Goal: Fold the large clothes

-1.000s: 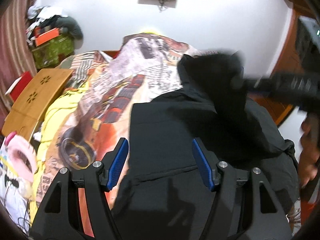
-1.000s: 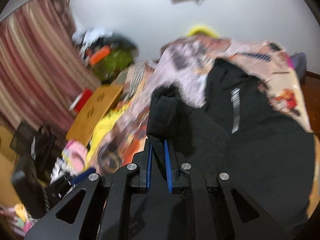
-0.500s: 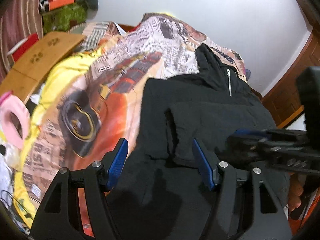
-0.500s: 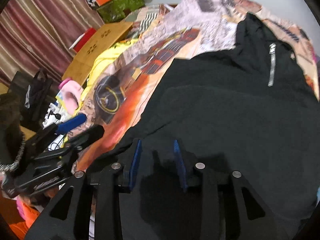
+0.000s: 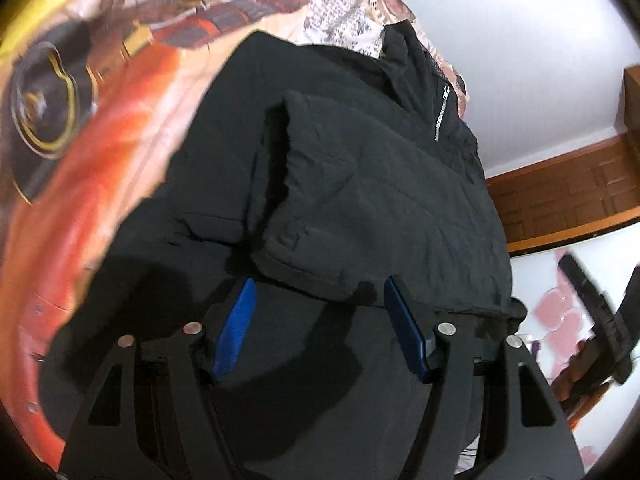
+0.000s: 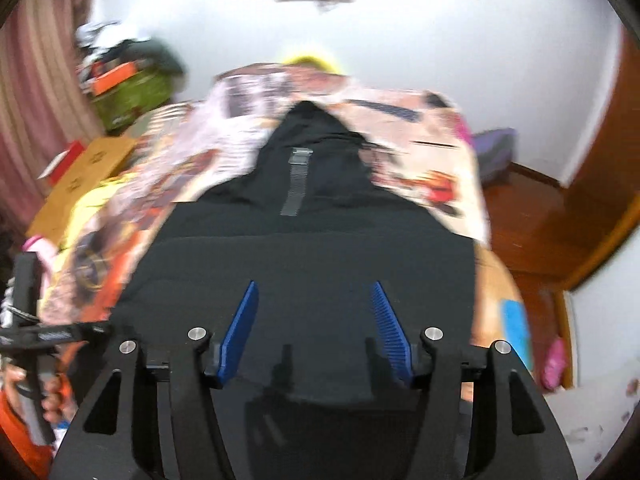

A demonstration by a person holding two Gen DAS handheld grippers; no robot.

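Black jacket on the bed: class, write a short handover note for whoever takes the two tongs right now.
Left tongs: jaws apart and closing slightly, nothing gripped, low over the near part of the black jacket.
Right tongs: jaws opening, nothing between them, above the jacket's lower half.
Jacket: spread on the patterned bedspread, hood far, zipper up.
Done: one sleeve lies folded across the front.
Left: the remaining folds; the other sleeve's state cannot be told.

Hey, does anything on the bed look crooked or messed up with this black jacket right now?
Nothing damaged or spilled. The black jacket lies on the printed bedspread with one sleeve folded across its front; the sleeve's cuff edge is slightly rumpled, which looks normal mid-fold.
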